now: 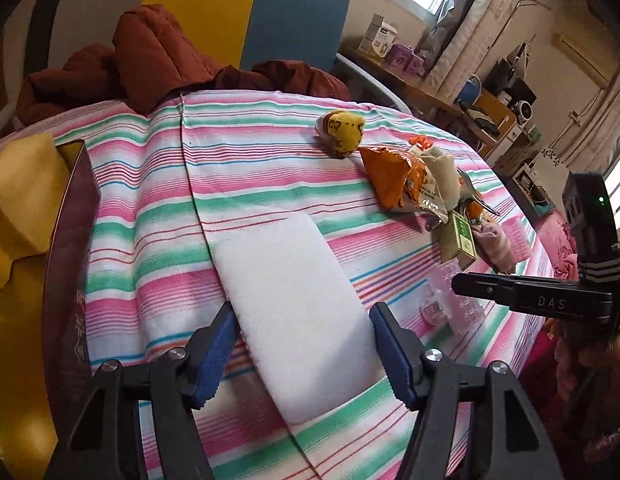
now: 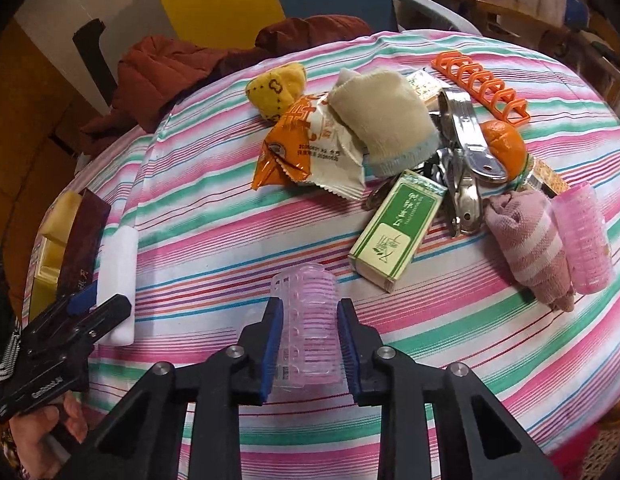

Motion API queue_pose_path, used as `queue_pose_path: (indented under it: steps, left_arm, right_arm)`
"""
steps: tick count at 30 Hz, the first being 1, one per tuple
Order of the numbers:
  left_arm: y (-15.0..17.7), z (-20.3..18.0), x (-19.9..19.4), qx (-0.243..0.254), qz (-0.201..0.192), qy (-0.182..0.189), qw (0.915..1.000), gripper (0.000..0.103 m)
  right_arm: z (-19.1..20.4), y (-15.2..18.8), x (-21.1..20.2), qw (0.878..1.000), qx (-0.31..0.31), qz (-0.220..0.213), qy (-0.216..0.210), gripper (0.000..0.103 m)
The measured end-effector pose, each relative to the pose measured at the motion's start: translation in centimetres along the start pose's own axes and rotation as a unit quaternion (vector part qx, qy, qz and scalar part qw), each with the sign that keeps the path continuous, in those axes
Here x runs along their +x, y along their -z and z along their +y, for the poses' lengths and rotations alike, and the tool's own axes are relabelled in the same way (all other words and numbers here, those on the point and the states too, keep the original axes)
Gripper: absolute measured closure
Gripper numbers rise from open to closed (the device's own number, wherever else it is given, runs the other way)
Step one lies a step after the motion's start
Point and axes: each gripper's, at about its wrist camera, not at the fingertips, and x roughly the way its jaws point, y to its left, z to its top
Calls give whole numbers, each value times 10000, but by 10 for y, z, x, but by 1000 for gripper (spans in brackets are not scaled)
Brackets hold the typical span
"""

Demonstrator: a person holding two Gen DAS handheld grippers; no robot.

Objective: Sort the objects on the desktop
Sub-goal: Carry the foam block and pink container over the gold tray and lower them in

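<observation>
My right hand-held gripper [image 2: 307, 344] has closed on the clear hair roller [image 2: 307, 320]; squeeze lightly. My left hand-held gripper [image 1: 301, 356] straddles the white foam block [image 1: 293, 312], not pinching. Pink roller [image 2: 588, 236] waits at two o'clock.

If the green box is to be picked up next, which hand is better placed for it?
Probably the right. The right gripper is nearer the green box, though its jaws hold a clear hair roller. The left gripper straddles the white foam block, farther away.
</observation>
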Motion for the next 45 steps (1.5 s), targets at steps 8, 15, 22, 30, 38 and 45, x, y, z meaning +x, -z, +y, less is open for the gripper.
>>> queue_pose_path:
  steps: [8,15,22,30,38,45]
  left_arm:
    - [15,8,-3,-229,60,200,9995,36]
    - [19,13,-27,-296,-78,414,9987,36]
    - [22,28,-60,-358,-245,503,9978,36]
    - [34,70,-106,-553,-519,366,9964,36]
    - [51,133,-148,-955,-712,68,9929,36]
    - [63,203,-159,-1253,-514,-520,9894,35]
  right_arm:
    - [14,6,11,9990,-323,241,-185,45]
    - [13,2,1,9995,-289,25,-140,70]
    - [10,2,0,9999,-42,4,-153,71]
    - [30,6,-18,9986,118,-152,-489,71]
    - [115,4,-38,9922,-311,-281,-1173,71]
    - [234,10,-24,9773,-1023,31,-1856,71]
